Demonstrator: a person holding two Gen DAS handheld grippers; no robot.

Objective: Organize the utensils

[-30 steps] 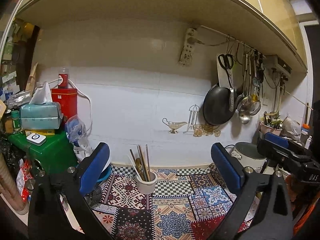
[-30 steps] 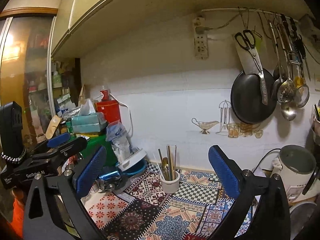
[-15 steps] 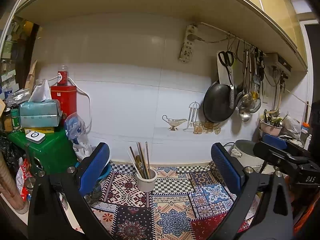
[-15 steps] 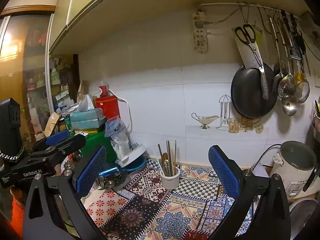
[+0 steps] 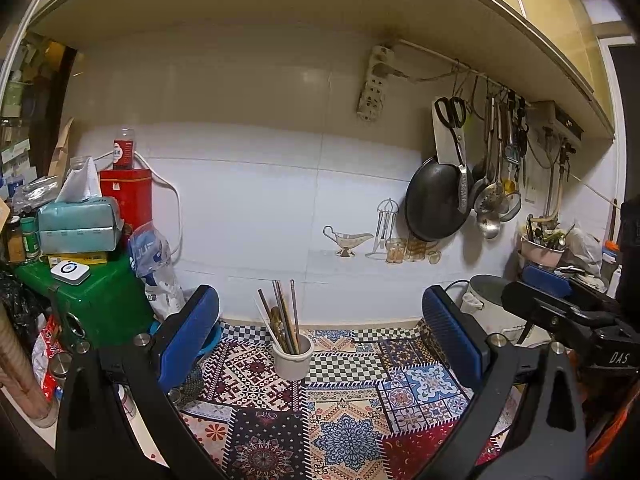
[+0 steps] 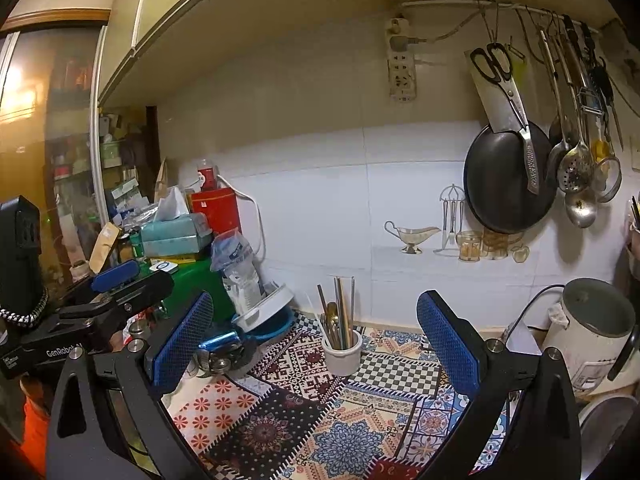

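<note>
A cramped kitchen corner under a pale overhead cabinet, with a white tiled wall at the far side and a desk (image 5: 344, 436) covered by a patchwork-patterned cloth. Near the far edge of the cloth stands a white cup (image 5: 292, 357) holding upright utensils (image 5: 285, 320): several chopsticks, thin metal pieces and what looks like a gold spoon. The left claw (image 5: 320, 332) hangs above the near part of the cloth with its blue-padded jaws spread wide and empty, the cup showing between them but farther off. The right claw (image 6: 314, 346) is likewise wide open and holds nothing, facing the same cup (image 6: 342, 351) from the right side. On the far wall to the right hang a black pan (image 6: 508, 178), scissors (image 6: 498, 76) and ladles (image 6: 576, 176) from a rail, below a white power strip (image 6: 401, 68). At the left a green box (image 5: 92, 300) carries a tissue pack (image 5: 78, 224) and a red tin (image 5: 126, 196); a plastic bag (image 5: 154, 268) leans beside it. A white kettle-like pot (image 6: 592, 332) sits at the right edge.
</note>
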